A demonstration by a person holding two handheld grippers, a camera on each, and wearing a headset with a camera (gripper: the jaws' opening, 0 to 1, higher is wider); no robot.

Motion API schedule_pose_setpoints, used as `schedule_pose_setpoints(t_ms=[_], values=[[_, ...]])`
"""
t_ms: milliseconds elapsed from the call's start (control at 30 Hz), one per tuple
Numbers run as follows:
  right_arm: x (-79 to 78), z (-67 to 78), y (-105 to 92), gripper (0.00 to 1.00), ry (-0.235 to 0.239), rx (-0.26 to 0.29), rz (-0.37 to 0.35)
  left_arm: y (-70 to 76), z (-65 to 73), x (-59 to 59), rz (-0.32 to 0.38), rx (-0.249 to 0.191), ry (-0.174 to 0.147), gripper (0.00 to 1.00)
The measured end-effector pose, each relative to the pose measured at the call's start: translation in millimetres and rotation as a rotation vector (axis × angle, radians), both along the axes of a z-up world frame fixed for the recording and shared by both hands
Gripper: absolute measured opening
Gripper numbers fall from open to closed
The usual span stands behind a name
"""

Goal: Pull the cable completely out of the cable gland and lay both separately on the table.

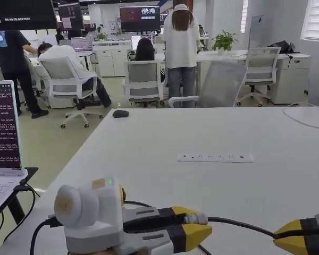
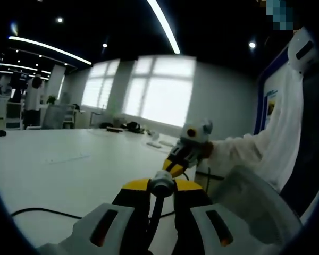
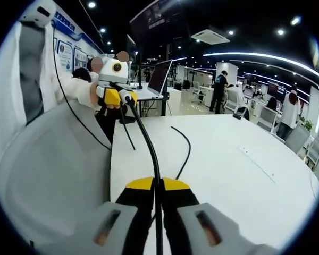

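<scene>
While the cable gland [image 2: 162, 183] and the cable [image 1: 239, 223] are joined and held above the worktop [image 1: 202, 133], I judge the step in hand to be the pull itself, with neither piece laid down yet. My left tongs [image 1: 198, 223] are clamped on the gland, whose pale round end sits between the yellow tips. My right tongs [image 1: 280, 236] are shut on the black cable a little way along from it. In the right gripper view the cable runs from my jaws straight to the gland in the other tongs, nearly taut with a slight bow. I cannot tell how much cable lies behind the gland, because dark leads near the left tongs may belong to the rig. The next move calls for a firm hold on the gland while the right tongs draw away along the cable's own line. A sideways pull could bind it in the seal. If the travel runs out, I re-grip nearer the gland and draw again, then set each part down apart on the worktop.
</scene>
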State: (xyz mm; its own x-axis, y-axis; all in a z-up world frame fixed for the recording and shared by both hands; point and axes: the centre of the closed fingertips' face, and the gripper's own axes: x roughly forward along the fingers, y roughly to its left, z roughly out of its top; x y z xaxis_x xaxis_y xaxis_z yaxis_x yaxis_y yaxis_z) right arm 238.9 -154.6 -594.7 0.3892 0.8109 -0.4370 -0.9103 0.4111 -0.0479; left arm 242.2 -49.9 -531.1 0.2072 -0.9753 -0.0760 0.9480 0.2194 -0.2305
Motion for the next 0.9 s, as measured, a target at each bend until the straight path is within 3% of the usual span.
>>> schedule_pose_setpoints(t_ms=[200, 333, 567, 667, 900], values=[[0.1, 2.7, -2.6, 0.05, 0.001, -0.005, -0.005, 0.1, 1.1, 0.1, 0.001, -0.004, 0.000, 0.17], [0.9, 12.5, -0.6, 0.09, -0.015, -0.009, -0.007, -1.4, 1.0, -1.5, -0.007, -0.005, 0.002, 0.17], [-4.5, 39.9, 32.3, 0.14, -0.081, -0.020, 0.088, -5.0, -2.6, -5.6, -0.030, 0.013, 0.000, 0.17], [-9.3, 52.3, 53.8, 0.14, -0.115, -0.011, 0.164, -5.4, -3.1, -6.4, -0.033, 0.015, 0.002, 0.17], [-12.3, 59.3, 85.1, 0.13, -0.131, 0.000, 0.246, -4.0, -2.9, -4.7, -0.023, 0.011, 0.007, 0.17]])
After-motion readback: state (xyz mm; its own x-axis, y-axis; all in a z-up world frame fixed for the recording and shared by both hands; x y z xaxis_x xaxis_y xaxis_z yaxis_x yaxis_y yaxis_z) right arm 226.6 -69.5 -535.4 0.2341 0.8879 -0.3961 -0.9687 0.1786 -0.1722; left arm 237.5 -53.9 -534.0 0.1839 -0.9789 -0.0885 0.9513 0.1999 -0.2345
